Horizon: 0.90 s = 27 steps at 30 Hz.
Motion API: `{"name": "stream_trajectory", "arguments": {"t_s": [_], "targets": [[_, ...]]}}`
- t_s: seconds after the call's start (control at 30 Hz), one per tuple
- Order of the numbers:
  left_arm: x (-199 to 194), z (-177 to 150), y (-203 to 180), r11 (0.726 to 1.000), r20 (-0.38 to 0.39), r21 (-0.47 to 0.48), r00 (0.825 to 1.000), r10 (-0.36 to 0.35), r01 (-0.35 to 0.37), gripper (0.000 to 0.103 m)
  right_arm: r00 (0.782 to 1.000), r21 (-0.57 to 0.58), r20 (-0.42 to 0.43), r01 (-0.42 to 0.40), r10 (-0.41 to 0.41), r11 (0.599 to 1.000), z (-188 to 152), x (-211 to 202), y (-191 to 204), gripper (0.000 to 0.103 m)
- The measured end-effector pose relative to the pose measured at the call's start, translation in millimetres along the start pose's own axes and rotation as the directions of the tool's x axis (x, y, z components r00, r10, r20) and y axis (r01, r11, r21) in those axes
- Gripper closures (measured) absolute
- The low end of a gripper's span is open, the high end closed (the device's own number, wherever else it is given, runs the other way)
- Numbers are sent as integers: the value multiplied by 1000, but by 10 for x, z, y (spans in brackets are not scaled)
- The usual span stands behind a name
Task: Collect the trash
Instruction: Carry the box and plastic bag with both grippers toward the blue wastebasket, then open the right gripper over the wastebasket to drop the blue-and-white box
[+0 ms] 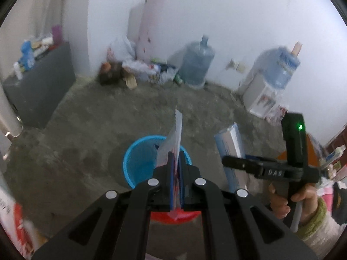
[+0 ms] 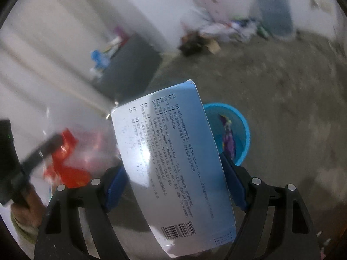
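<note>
Claws come first, one in each hand. The left claw (image 1: 176, 171) is pressed together on a thin clear plastic wrapper (image 1: 173, 137) with some red on it, and the wrapper sticks up between the blue pads. The right claw (image 2: 173, 183) is spread wide and pinches a blue and white box (image 2: 171, 162) with black print and a barcode. In the left view that box (image 1: 231, 149) is seen to the right, and a hand (image 1: 299, 201) in a green sleeve holds the right claw's handle. Just past the claws a blue bucket (image 1: 138, 164) sits on the grey floor (image 1: 86, 130). Something purple (image 2: 227, 138) lies inside it, maybe another wrapper, but it is blurry. Far off, by the white wall, there is a pile of trash (image 1: 138, 69), a big water jug (image 1: 198, 62) and a water dispenser (image 1: 266, 86).
</note>
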<state>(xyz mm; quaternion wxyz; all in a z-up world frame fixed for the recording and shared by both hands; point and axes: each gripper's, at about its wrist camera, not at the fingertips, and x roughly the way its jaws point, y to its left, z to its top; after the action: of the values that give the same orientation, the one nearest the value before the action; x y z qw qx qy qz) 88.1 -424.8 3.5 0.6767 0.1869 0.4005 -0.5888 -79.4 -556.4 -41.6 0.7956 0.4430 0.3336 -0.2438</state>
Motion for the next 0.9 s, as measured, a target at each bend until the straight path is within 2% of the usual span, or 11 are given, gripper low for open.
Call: {"name": "stream_trajectory", "arguments": {"t_s": [0.13, 0.2, 0.43, 0.53, 0.63, 0.77, 0.83, 0.87, 0.9], "targets": [[614, 51, 136, 999, -86, -42, 996, -37, 33, 99, 999, 96, -34, -9, 12, 995, 105, 294, -273, 27], [786, 63, 167, 998, -113, -59, 993, -40, 33, 99, 999, 129, -53, -7, 14, 992, 158, 463, -345, 27], [1054, 98, 342, 989, -145, -146, 988, -45, 23, 99, 993, 225, -105, -29, 54, 974, 316, 920, -512, 26], [1096, 129, 372, 987, -150, -159, 988, -28, 3, 99, 991, 265, -118, -34, 67, 964, 331, 984, -548, 19], [1105, 155, 351, 985, -145, -170, 989, -25, 0, 99, 991, 291, -91, -67, 97, 954, 297, 861, -496, 19], [1075, 174, 360, 981, -132, -195, 991, -23, -3, 99, 988, 316, 11, -150, 154, 937, 138, 503, -482, 19], [1057, 188, 367, 979, -125, -204, 992, -27, 1, 99, 969, 307, 93, -247, 230, 919, -17, 282, -435, 19], [1048, 195, 364, 978, -122, -207, 992, -28, 3, 99, 963, 301, 105, -268, 247, 915, -65, 235, -412, 19], [1045, 198, 372, 978, -122, -208, 992, -31, 5, 99, 948, 292, 121, -317, 294, 902, -181, 151, -374, 20]]}}
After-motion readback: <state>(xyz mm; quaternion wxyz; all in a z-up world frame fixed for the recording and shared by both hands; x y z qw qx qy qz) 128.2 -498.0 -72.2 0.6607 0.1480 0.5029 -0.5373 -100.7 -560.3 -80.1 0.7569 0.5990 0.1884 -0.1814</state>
